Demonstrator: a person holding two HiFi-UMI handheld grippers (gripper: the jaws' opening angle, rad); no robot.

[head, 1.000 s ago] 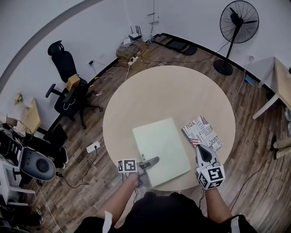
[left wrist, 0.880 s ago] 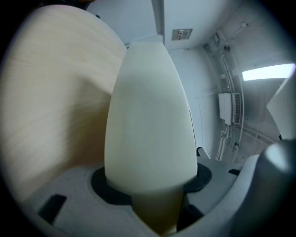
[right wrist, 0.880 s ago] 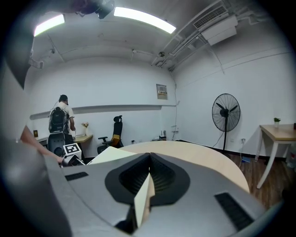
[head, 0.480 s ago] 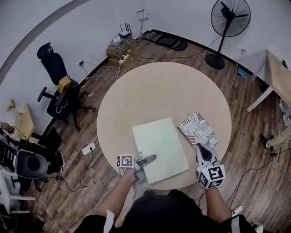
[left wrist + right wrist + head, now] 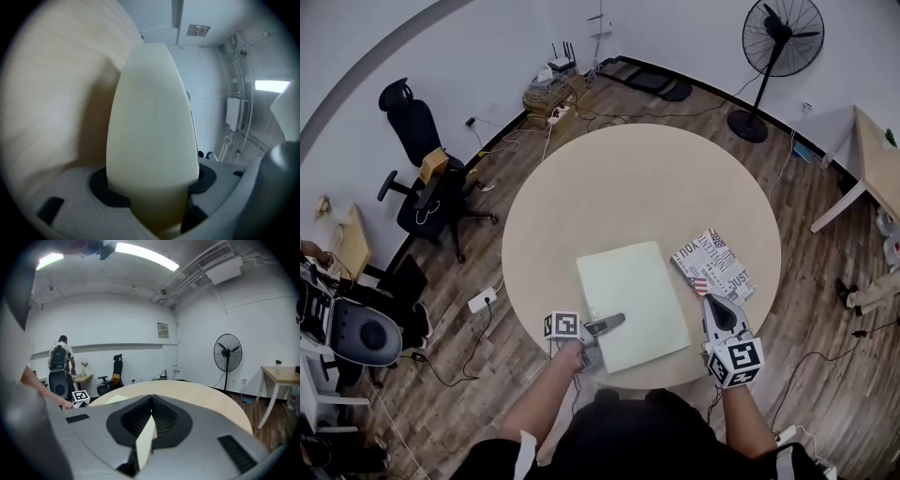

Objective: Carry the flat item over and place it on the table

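The flat item [image 5: 633,302], a pale green board, lies on the round beige table [image 5: 637,187] near its front edge. My left gripper [image 5: 614,322] reaches over the board's near-left edge. In the left gripper view the board [image 5: 152,117] fills the gap between the two dark pads [image 5: 101,185] and touches both, while the jaws are opening. My right gripper [image 5: 715,305] hovers at the table's front right, just right of the board, shut with nothing in it. Its jaw tips meet in the right gripper view [image 5: 151,399].
A printed booklet [image 5: 717,267] lies on the table to the right of the board. Around the table stand a floor fan [image 5: 780,37], a black office chair [image 5: 422,178] and a wooden desk [image 5: 874,150]. A person with a backpack [image 5: 60,362] stands by the far wall.
The board and both grippers stay where they were on the table. Only the head view has shifted slightly.
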